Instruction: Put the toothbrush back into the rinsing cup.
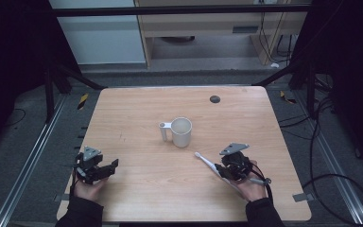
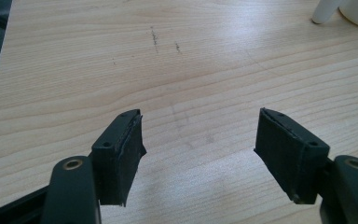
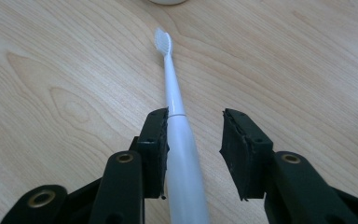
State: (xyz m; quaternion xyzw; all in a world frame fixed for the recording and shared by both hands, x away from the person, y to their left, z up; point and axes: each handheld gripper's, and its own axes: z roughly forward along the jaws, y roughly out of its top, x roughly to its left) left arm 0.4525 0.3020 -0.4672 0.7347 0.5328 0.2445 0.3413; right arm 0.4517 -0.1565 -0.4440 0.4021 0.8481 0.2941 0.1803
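Between the right claw's pads: toothbrush, not yet clamped

Between the pads of the right claw [image 3: 193, 154] lies a white toothbrush [image 3: 177, 121], handle toward the camera, bristle head pointing away toward the cup. Jaws are apart: the left-hand pad touches or nearly touches the handle, the other pad stands clear w/ bench showing in the gap. So open around it, no squeeze yet. Brush looks flat on the bench, but can't tell for sure whether it's resting or slightly lifted.

Left claw [image 2: 198, 140] is wide open, nothing btwn the pads, just bare wood below.

High view: right claw [image 1: 231, 165] sits at the near right of the bench [image 1: 137, 198], toothbrush [image 1: 206, 161] sticking out from it up-left, head aimed at the white cup [image 1: 181, 132]. Cup stands upright near mid-bench, handle on its left side, looks empty from here. Brush head is near the cup but apart from it. Left claw [image 1: 94, 168] is well apart, near left edge.

Progress, as a judgement: early. Claw is lined up on the handle; closing, lifting and prob. dropping the brush into the cup are all left. Cup untouched.

Pose: right hand [image 1: 250, 187] comes in from the bottom edge, forearm angled slightly inward, claw low over the wood and pointing up-left. Left hand [image 1: 87, 189] holds its claw low too, jaws turned to the right across the bench, idle.

Small dark round spot [image 1: 214, 99] sits at the far side, clear of everything.
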